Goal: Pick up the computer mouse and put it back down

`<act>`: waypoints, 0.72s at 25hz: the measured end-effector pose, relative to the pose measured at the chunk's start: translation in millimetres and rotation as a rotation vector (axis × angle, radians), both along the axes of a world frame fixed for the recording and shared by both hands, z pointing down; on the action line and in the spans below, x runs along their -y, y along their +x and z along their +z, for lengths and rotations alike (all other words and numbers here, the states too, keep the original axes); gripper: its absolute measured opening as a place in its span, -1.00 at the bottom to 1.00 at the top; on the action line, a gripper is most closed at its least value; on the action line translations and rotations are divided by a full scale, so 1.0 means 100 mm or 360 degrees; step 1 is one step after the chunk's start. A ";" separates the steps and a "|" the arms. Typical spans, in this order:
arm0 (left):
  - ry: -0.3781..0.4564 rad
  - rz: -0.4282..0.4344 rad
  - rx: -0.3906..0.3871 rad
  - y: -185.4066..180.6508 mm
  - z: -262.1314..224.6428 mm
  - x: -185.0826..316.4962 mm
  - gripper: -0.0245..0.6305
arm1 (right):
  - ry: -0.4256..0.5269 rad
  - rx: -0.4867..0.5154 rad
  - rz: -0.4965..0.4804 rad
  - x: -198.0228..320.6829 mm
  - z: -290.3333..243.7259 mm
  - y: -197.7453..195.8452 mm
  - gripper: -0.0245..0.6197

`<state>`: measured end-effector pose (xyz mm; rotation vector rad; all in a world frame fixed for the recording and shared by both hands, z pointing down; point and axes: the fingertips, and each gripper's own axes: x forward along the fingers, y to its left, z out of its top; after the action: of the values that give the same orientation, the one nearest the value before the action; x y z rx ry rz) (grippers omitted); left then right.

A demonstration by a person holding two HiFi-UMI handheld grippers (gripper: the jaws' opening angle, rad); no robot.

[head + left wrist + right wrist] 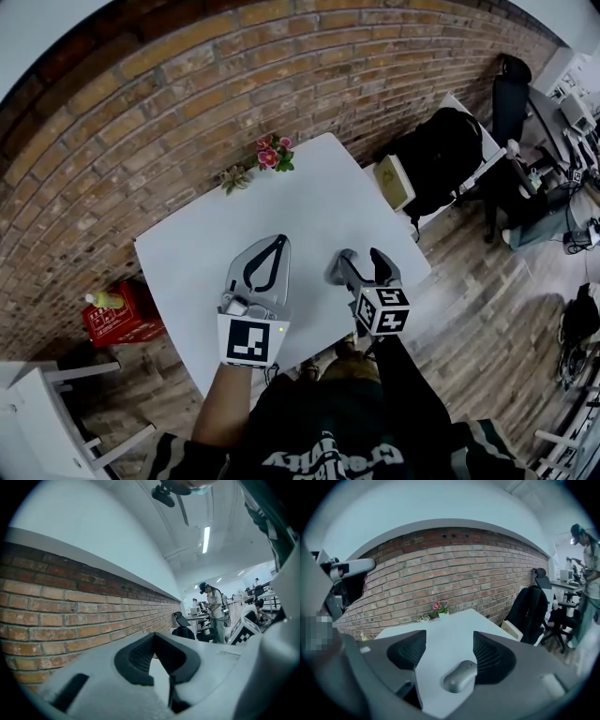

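Note:
A grey computer mouse lies on the white table, near its front edge. My right gripper is open around it. The mouse sits between the jaws, close to the right-hand pad and well apart from the left-hand one. In the head view the right gripper is at the table's front right, tilted down. My left gripper hovers beside it on the left, pointing level across the table. Its fingertips meet and nothing is between them. In the left gripper view the left gripper faces the brick wall.
A small pot of pink flowers stands at the table's far edge by the brick wall. A black office chair and an open box sit to the table's right. A red crate is on the floor at left. A person stands at distant desks.

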<state>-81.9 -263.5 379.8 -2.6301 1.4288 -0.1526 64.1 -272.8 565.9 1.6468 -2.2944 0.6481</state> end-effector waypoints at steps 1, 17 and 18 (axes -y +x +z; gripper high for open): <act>-0.0010 0.0000 0.0001 0.00 0.02 0.02 -0.91 | -0.0040 -0.0007 0.0013 0.02 0.10 0.01 0.10; -0.0121 -0.0033 0.0028 -0.05 0.30 0.28 -0.91 | -0.0512 -0.0042 0.0237 0.16 1.26 0.11 0.43; -0.0129 -0.0034 0.0031 -0.05 0.32 0.28 -0.91 | -0.0538 -0.0035 0.0256 0.16 1.31 0.12 0.46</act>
<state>-87.3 -292.0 411.9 -2.6700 1.4752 -0.2432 76.0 -288.6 697.2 1.6696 -1.9189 0.9860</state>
